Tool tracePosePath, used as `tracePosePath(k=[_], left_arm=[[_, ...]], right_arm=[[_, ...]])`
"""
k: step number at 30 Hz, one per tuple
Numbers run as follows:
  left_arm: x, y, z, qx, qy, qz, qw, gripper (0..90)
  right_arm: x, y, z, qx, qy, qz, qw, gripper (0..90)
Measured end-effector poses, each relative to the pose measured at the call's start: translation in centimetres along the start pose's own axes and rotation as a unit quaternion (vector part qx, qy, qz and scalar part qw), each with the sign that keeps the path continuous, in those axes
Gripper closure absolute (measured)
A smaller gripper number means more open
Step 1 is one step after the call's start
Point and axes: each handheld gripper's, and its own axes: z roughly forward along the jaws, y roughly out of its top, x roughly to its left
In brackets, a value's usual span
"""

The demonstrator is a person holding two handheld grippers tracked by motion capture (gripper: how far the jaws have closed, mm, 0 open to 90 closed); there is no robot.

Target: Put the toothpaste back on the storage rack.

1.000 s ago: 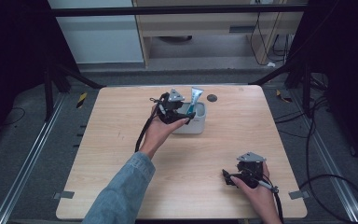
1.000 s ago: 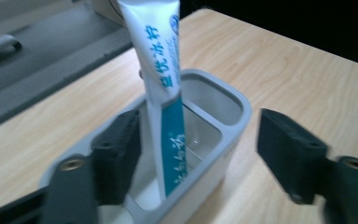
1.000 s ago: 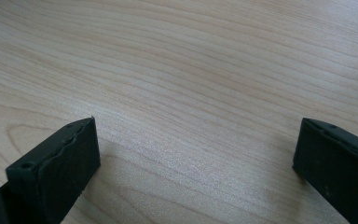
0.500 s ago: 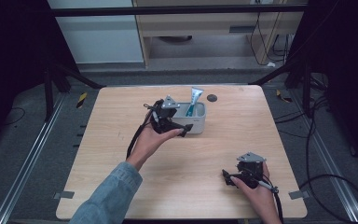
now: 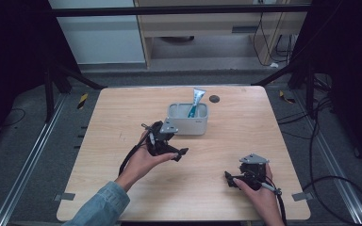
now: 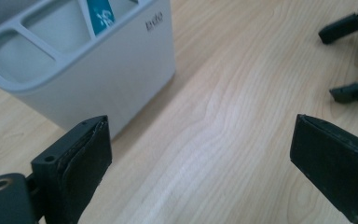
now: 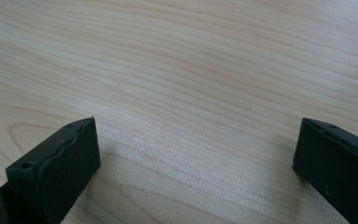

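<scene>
A pale grey organiser box (image 5: 187, 120) with several compartments stands at the table's centre back, and a teal and white tube (image 5: 196, 101) sticks up out of it. My left gripper (image 5: 179, 154) hovers open just in front of the box, empty. In the left gripper view the box (image 6: 84, 65) is at upper left with the tube (image 6: 100, 14) in a rear slot, and the right gripper's jaw tips (image 6: 349, 58) show far right. My right gripper (image 5: 230, 179) rests open near the front right of the table, over bare wood (image 7: 191, 93).
A small dark round disc (image 5: 213, 99) lies on the table behind the box. The wooden table's edge (image 5: 89, 122) drops to dark floor with rails and cables on both sides. Shelving stands beyond the far edge.
My left gripper has drawn back from above the box toward the table's front and now hangs lower, empty. The right gripper has stayed put.
</scene>
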Motion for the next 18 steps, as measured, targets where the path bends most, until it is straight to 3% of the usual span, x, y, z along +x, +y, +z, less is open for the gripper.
tracePosePath(k=[7,18], left_arm=[[-0.7,-2.1,-0.4,0.016,0.003,0.012,0.9998,4.9],[-0.8,-5.3,-1.8,0.032,0.006,0.000,0.9995,4.3]], right_arm=[[0.0,0.0,0.0,0.001,0.001,0.003,1.0000,0.7],[0.0,0.0,0.0,0.000,0.001,0.002,1.0000,0.7]])
